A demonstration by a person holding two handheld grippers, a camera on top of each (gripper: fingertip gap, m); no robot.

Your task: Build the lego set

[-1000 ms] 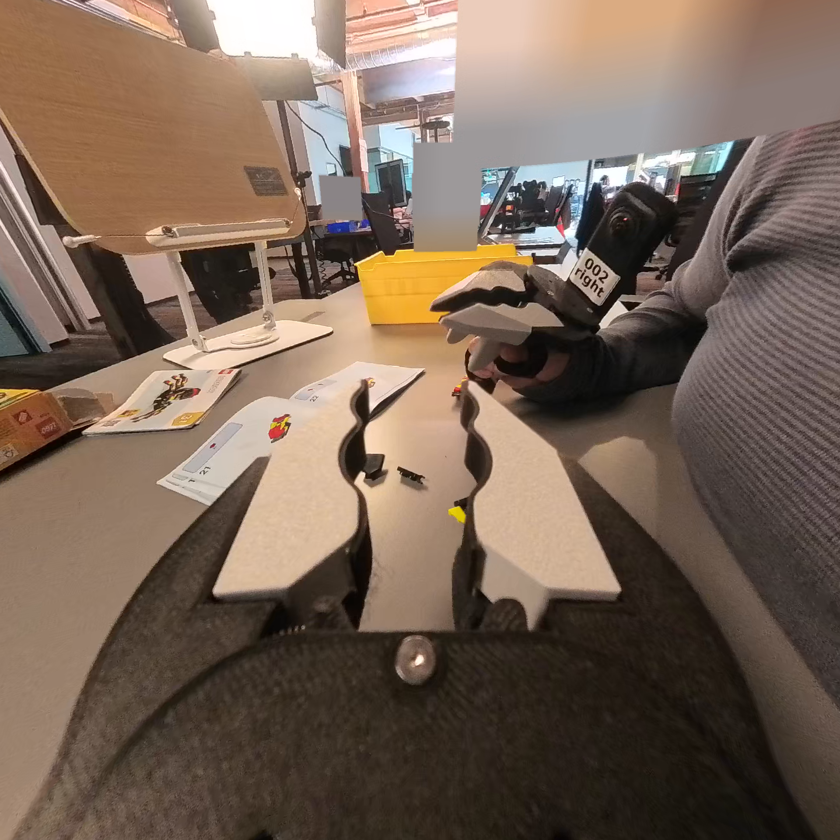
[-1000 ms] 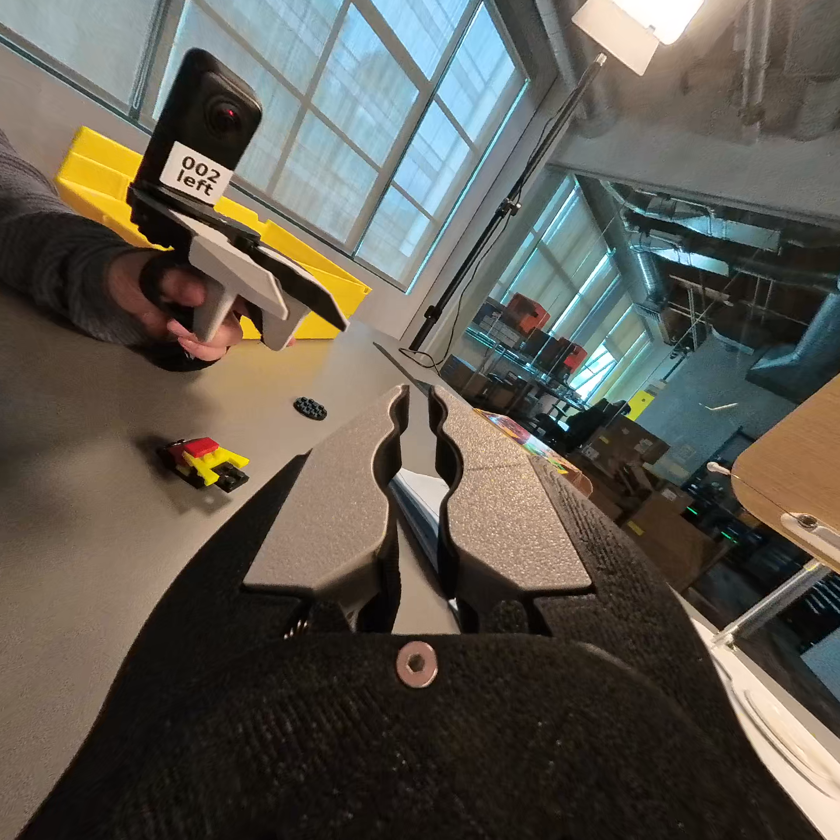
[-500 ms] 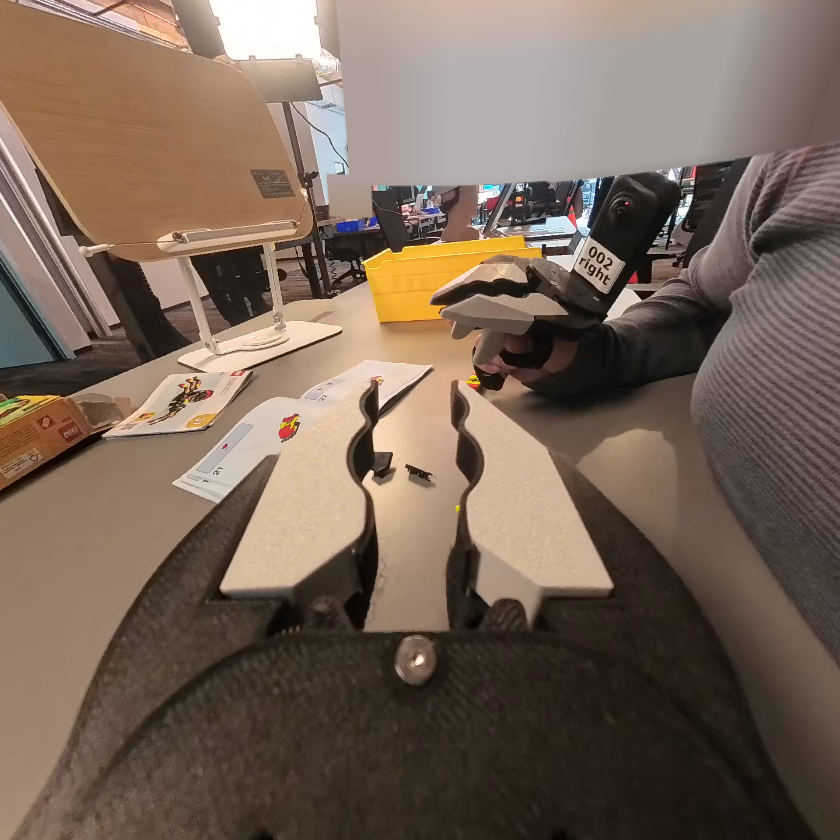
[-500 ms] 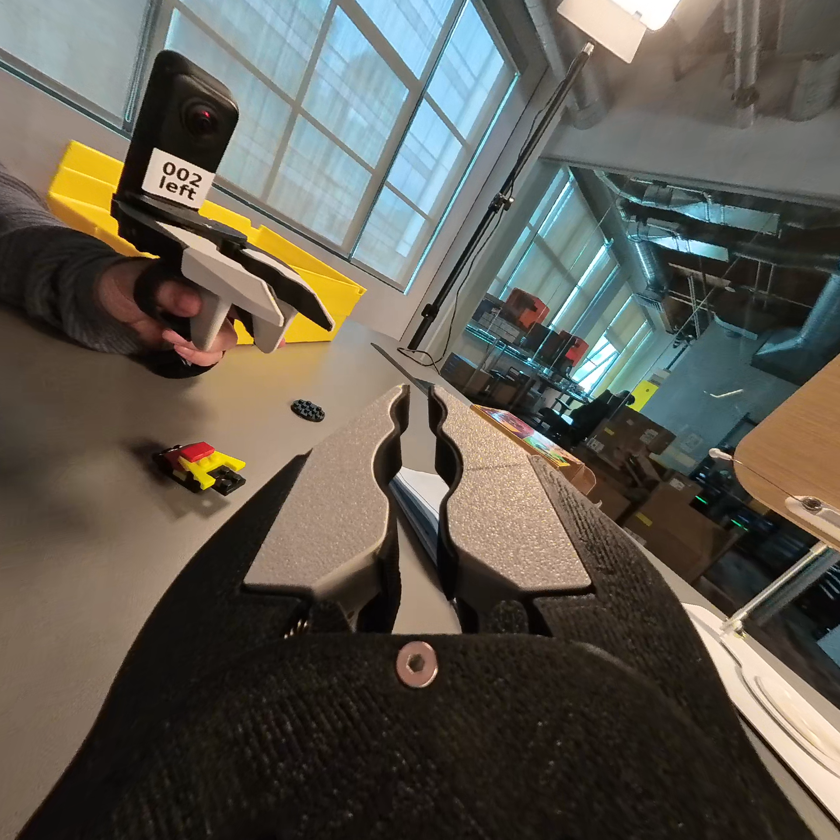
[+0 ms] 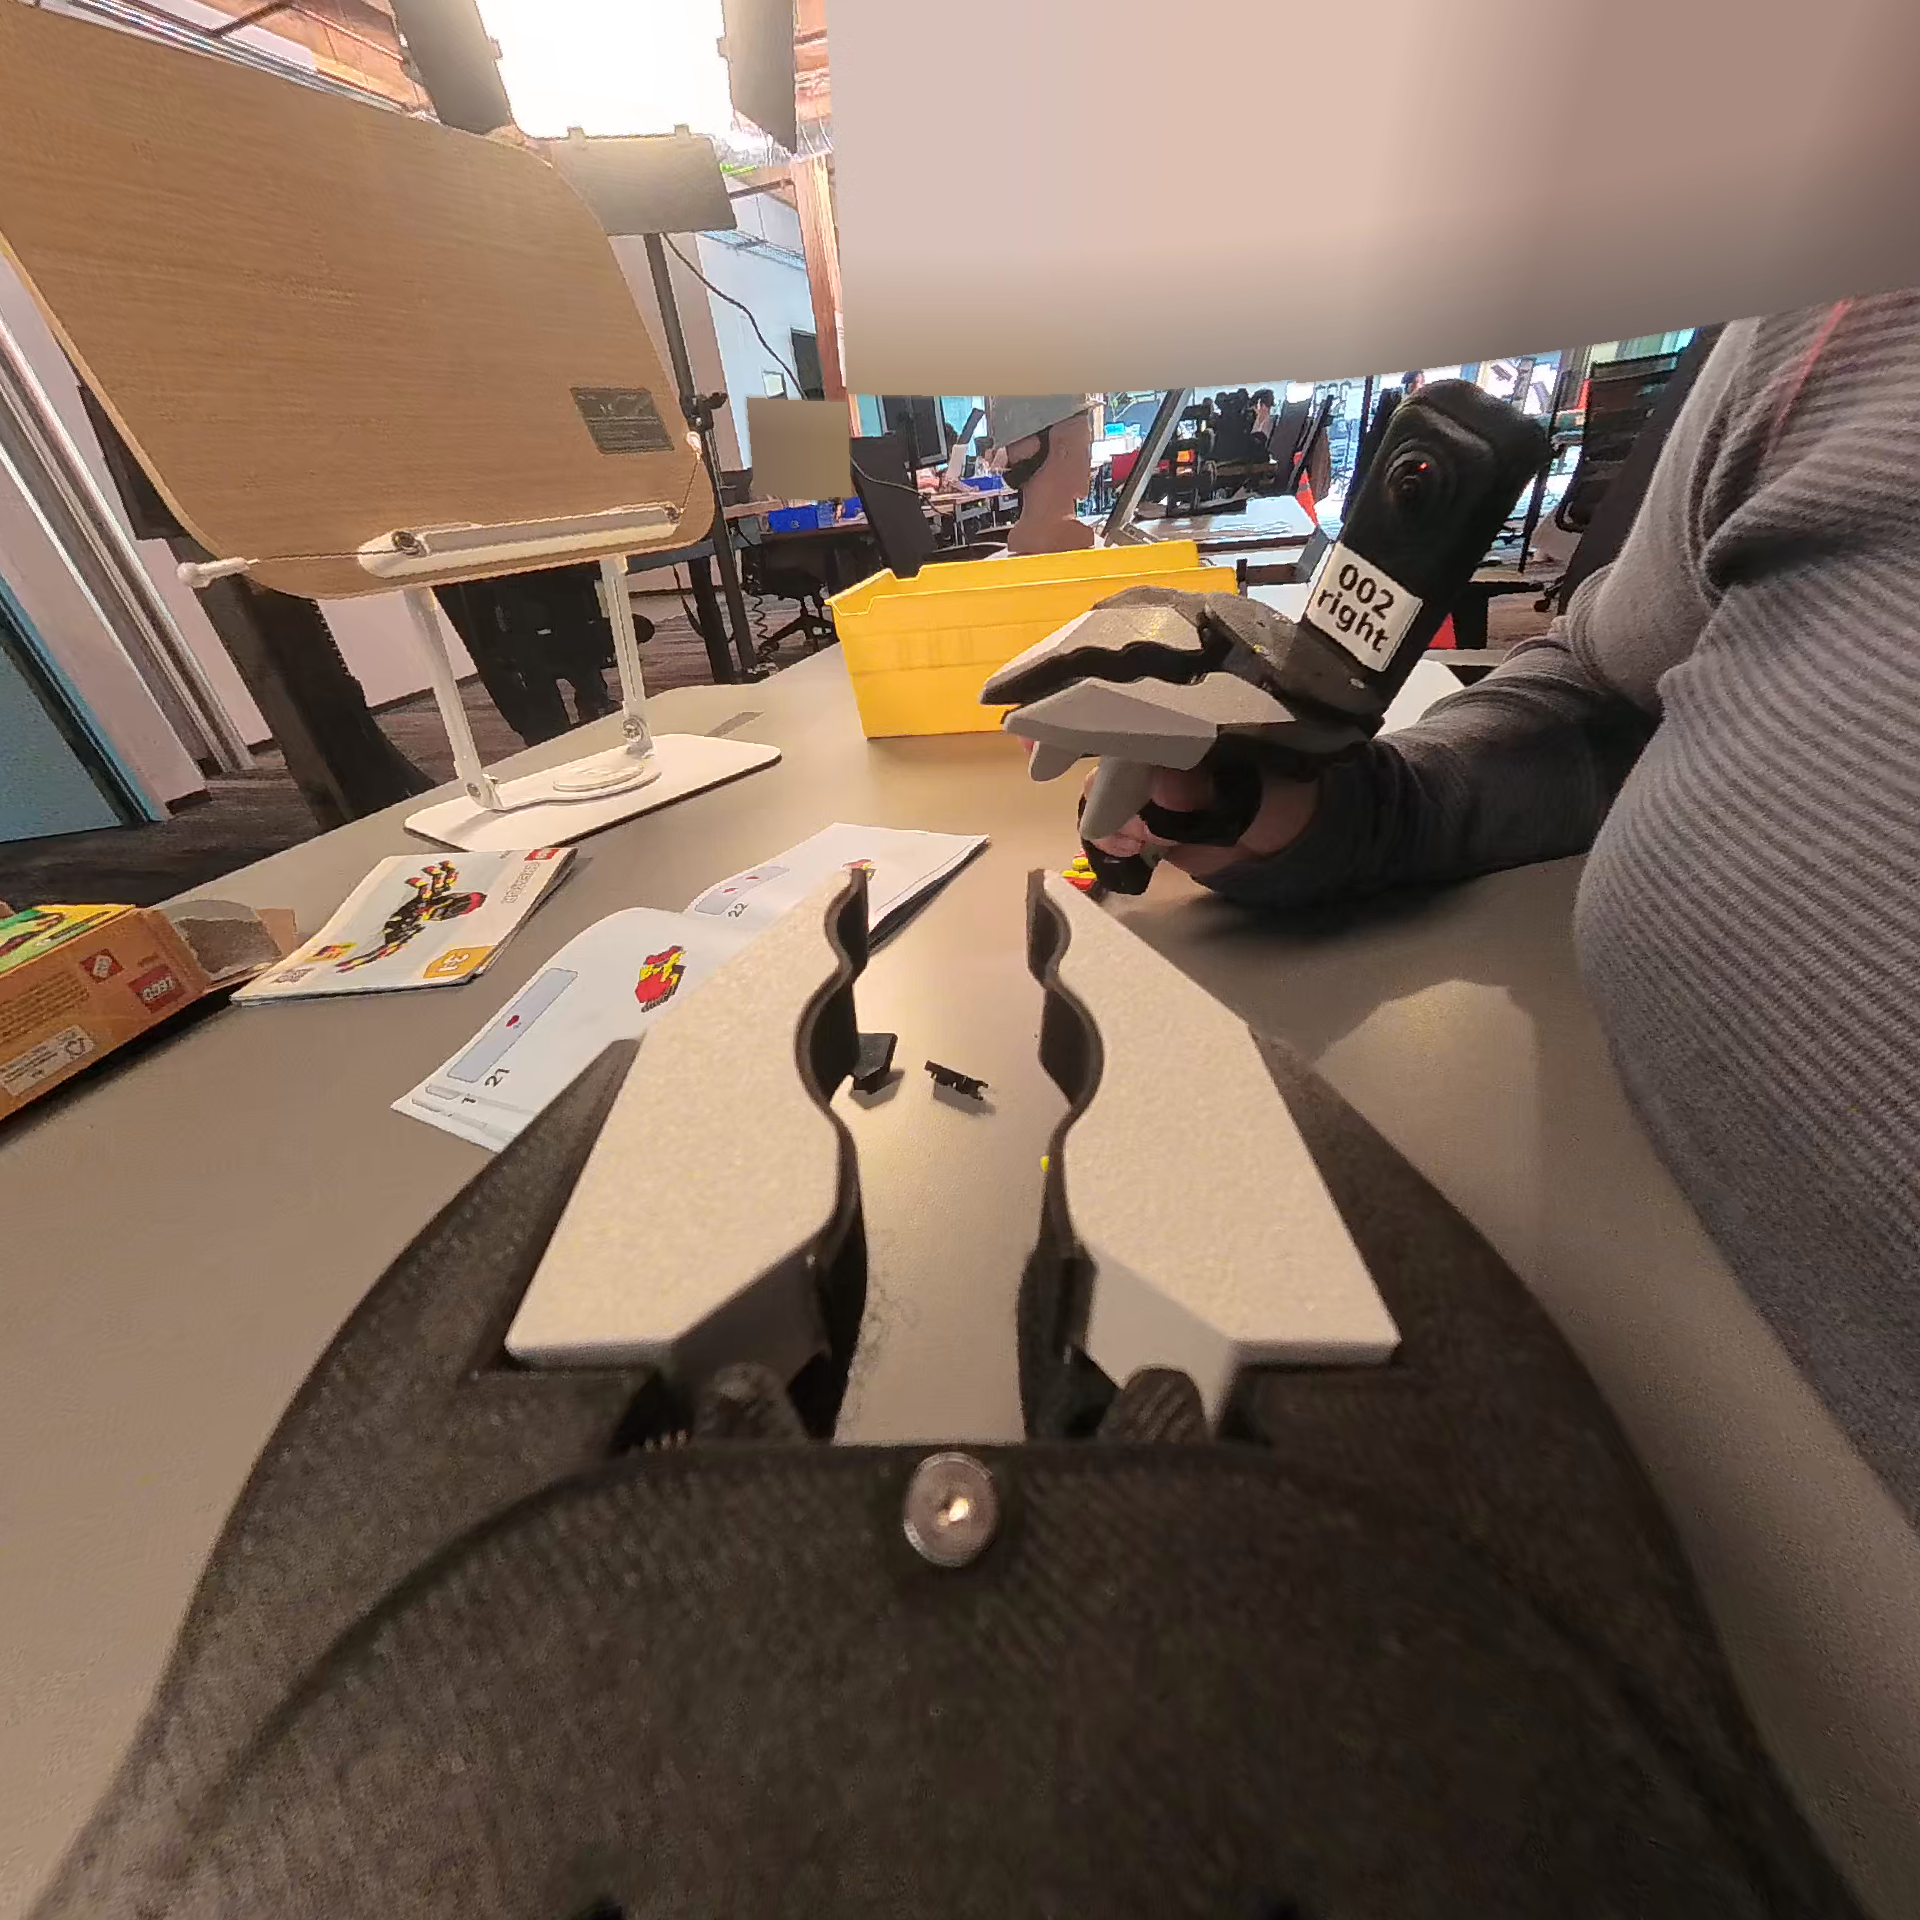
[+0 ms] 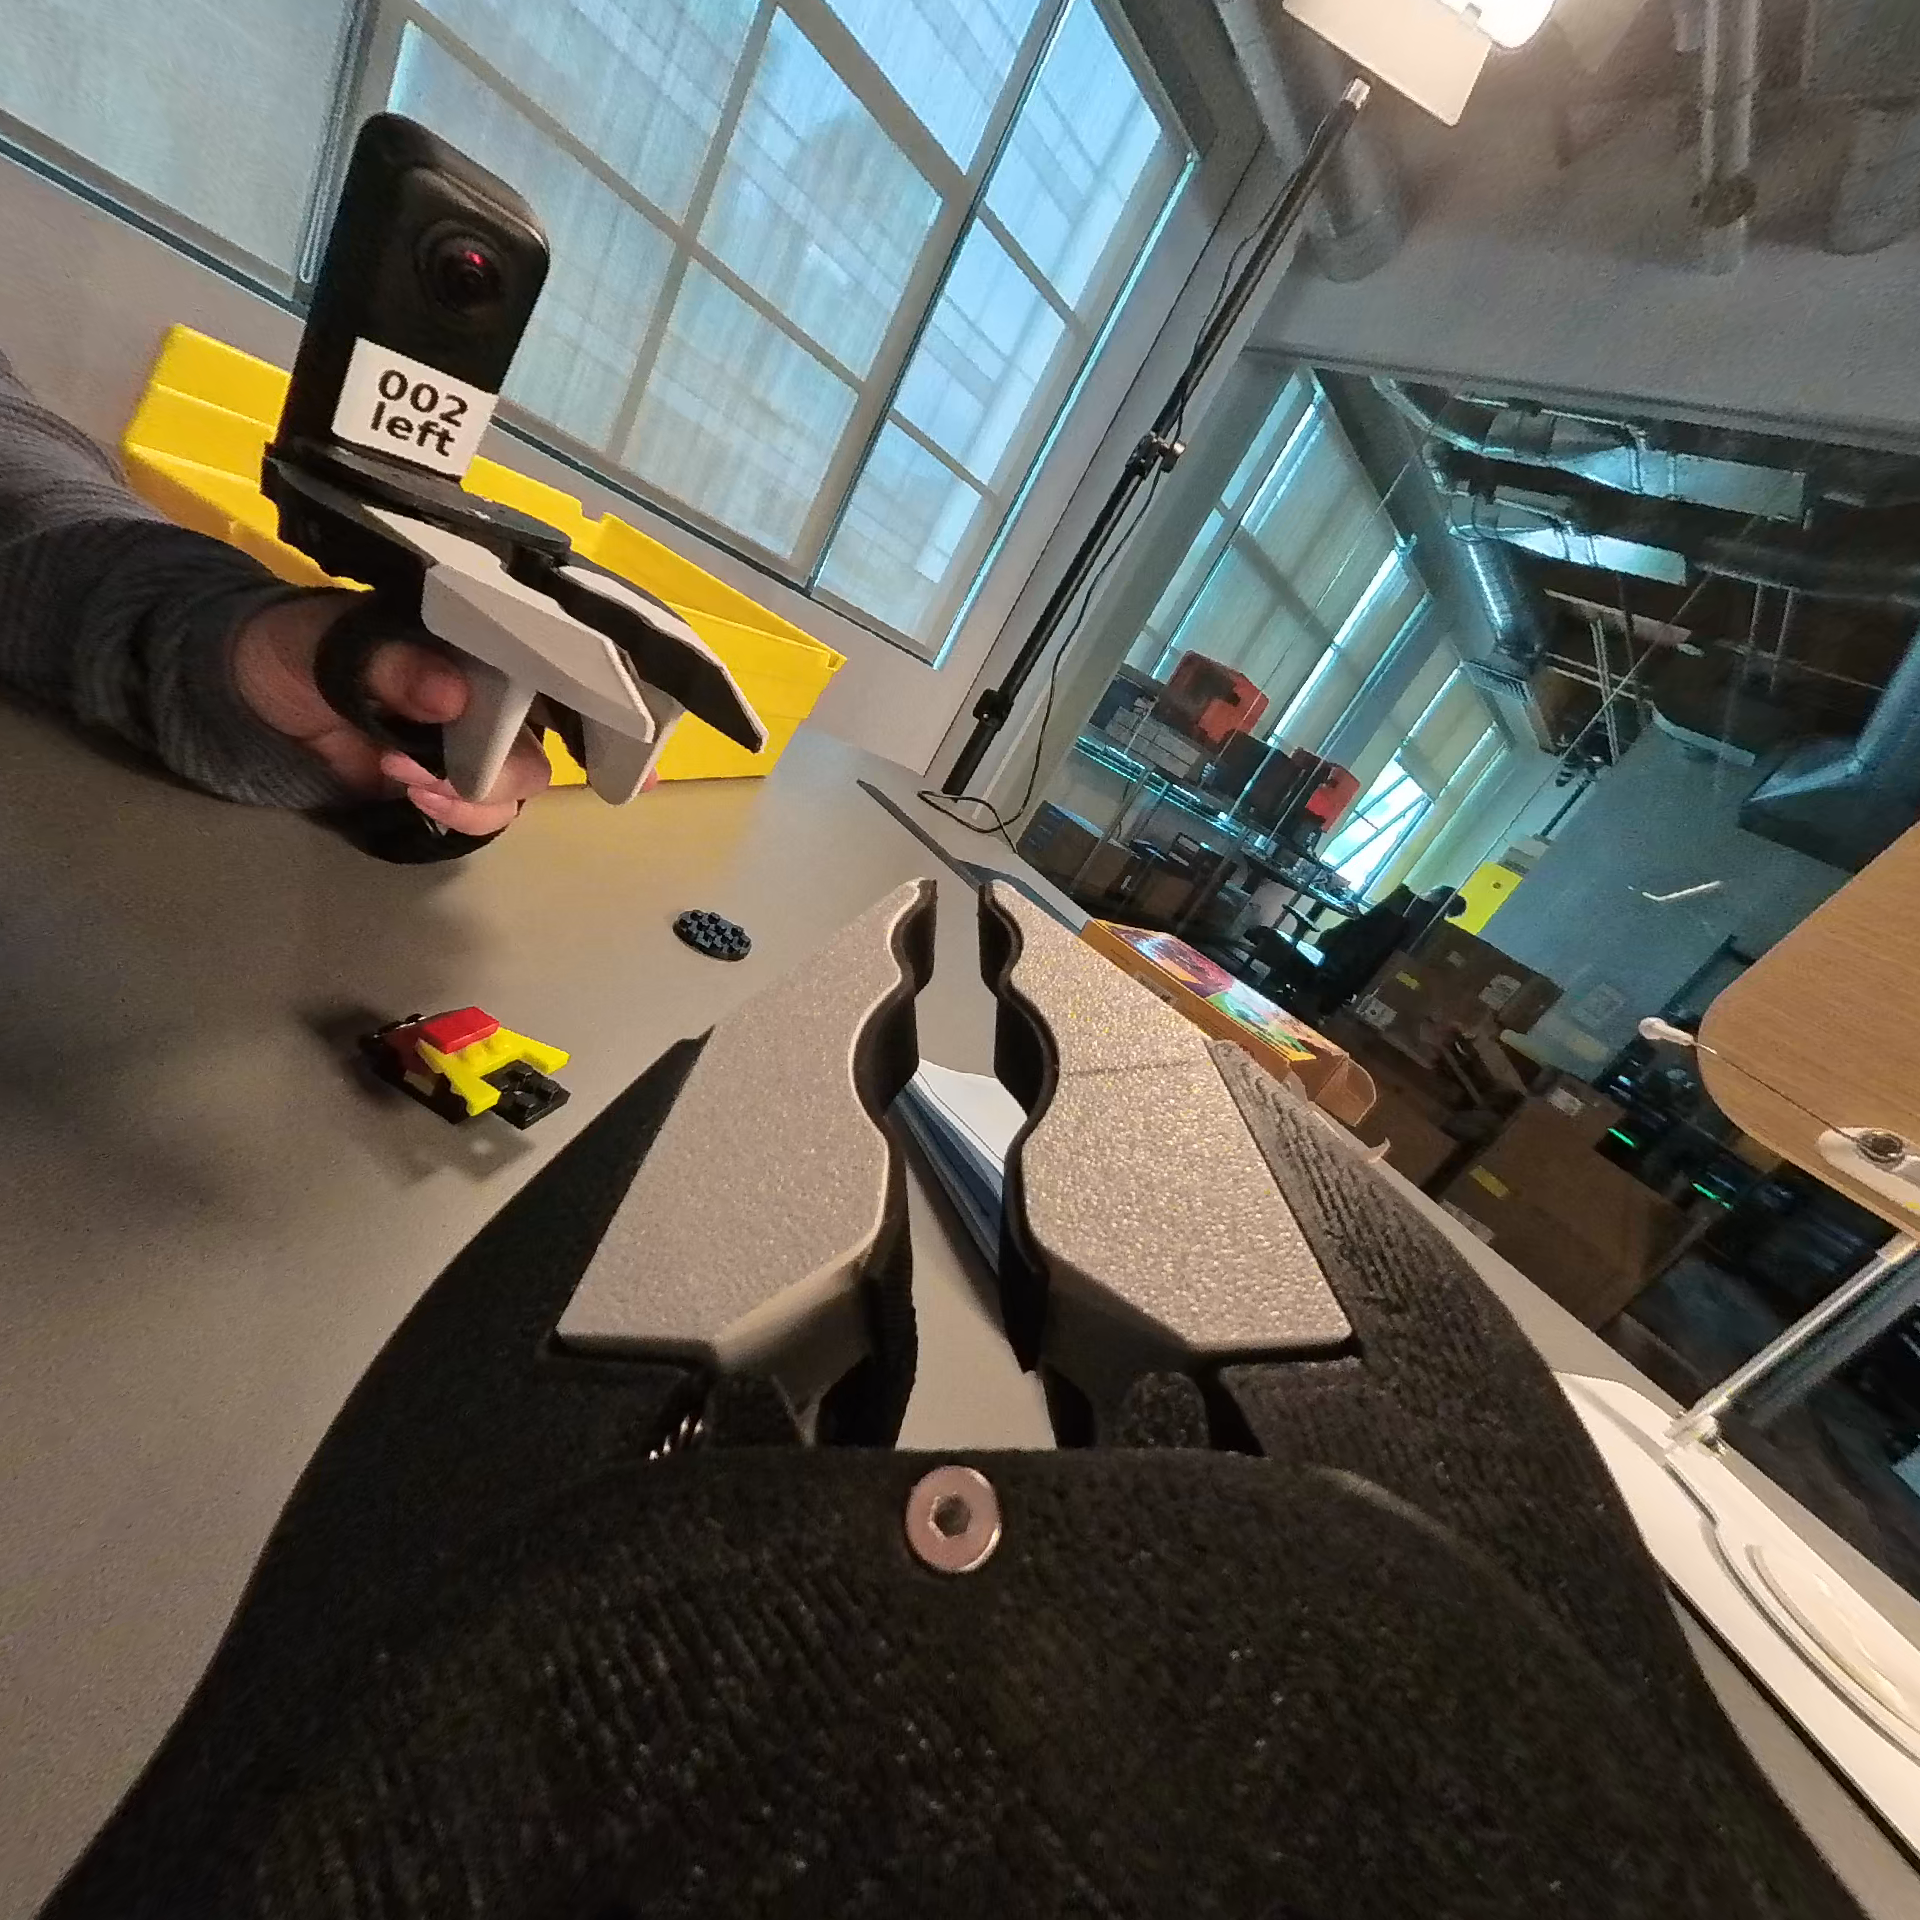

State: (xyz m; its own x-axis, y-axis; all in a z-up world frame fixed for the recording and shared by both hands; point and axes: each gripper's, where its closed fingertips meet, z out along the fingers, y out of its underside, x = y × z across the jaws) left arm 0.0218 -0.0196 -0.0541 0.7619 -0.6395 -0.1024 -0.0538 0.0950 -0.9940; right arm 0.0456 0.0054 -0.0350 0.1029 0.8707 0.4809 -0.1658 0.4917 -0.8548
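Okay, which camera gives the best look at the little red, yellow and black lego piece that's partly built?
The right wrist view: the partly built lego piece lies in the open on the grey table, unobstructed. The left wrist view shows only a sliver of it, mostly hidden behind the right gripper and the hand.

Left wrist view: you look low along your left gripper (image 5: pixel 945 904), facing the right one.
Right wrist view: low, tilted, facing back.
Shared: table (image 6: pixel 208 1299) between them.

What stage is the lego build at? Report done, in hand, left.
Done: a small red, yellow and black assembly sits on the table. In hand: nothing; left gripper and right gripper are empty. Left: loose black pieces, a round black piece.
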